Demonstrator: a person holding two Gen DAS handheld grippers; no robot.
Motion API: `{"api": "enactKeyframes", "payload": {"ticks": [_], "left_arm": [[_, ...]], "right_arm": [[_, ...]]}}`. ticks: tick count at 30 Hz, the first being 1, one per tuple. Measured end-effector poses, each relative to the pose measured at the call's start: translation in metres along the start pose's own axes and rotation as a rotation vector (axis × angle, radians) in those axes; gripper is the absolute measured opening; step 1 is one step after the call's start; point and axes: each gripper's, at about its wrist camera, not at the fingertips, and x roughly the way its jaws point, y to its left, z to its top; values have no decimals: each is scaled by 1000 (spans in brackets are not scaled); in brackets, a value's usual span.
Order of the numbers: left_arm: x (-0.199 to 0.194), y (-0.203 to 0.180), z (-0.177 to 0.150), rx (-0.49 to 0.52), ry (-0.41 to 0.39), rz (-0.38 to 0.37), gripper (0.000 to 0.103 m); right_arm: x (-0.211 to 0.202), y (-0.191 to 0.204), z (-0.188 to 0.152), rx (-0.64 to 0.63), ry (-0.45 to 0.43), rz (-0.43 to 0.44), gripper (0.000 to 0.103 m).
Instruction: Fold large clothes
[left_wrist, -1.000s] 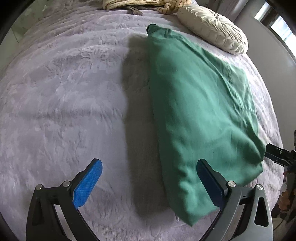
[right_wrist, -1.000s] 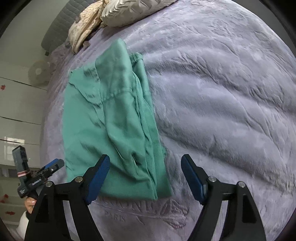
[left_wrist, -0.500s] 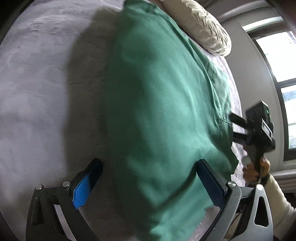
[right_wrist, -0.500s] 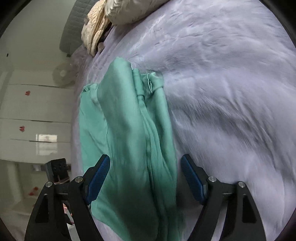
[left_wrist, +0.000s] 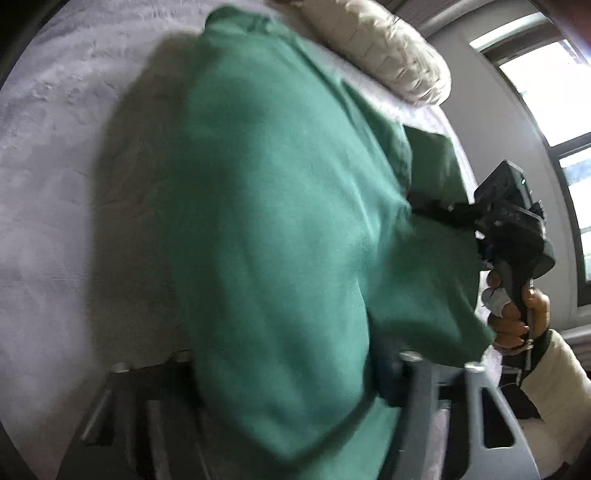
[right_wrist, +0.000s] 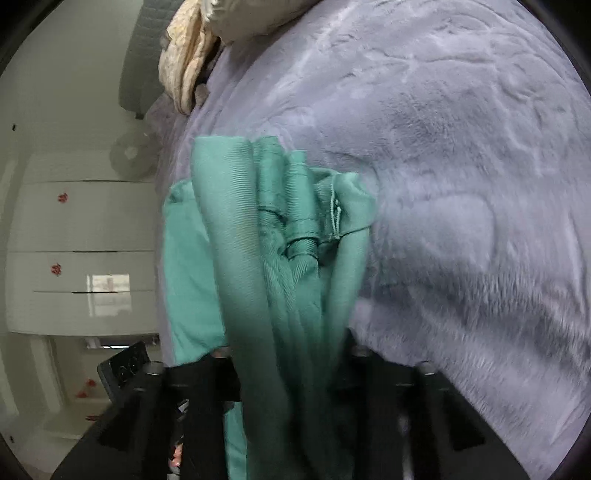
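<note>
Green garment (left_wrist: 280, 229) fills the space ahead of my left tool (left_wrist: 291, 373), which has just been closing with cloth bunched between its fingers. My right tool (right_wrist: 288, 354) has just been closing too, clenched on the garment's gathered edge over the bed (right_wrist: 461, 166).
</note>
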Motion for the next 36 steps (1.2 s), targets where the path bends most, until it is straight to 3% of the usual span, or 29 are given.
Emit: {"api": "enactKeyframes", "payload": {"ticks": [3, 7, 13, 22, 26, 31, 35, 36], "left_arm": [[-18, -5, -1, 23, -22, -26, 47], [-46, -12, -4, 73, -39, -44, 47], [-103, -1, -24, 104, -52, -61, 47], [-171, 75, -95, 47, 40, 10, 47], [-164, 113, -121, -13, 94, 43, 47], [-154, 139, -149, -47, 155, 73, 54], [-188, 135, -153, 7, 132, 82, 54], [-201, 135, -154, 19, 106, 87, 54]], "right_arm": [[-8, 15, -7, -4, -28, 62, 16], [-20, 45, -23, 0, -61, 174, 16], [-15, 90, -53, 5, -72, 236, 16], [55, 127, -142, 103, 13, 300, 16], [105, 122, -176, 179, 58, 298, 16], [130, 119, -182, 170, 75, 158, 19], [111, 152, -175, 27, 75, -97, 43], [103, 161, -173, -14, 57, -152, 44]]}}
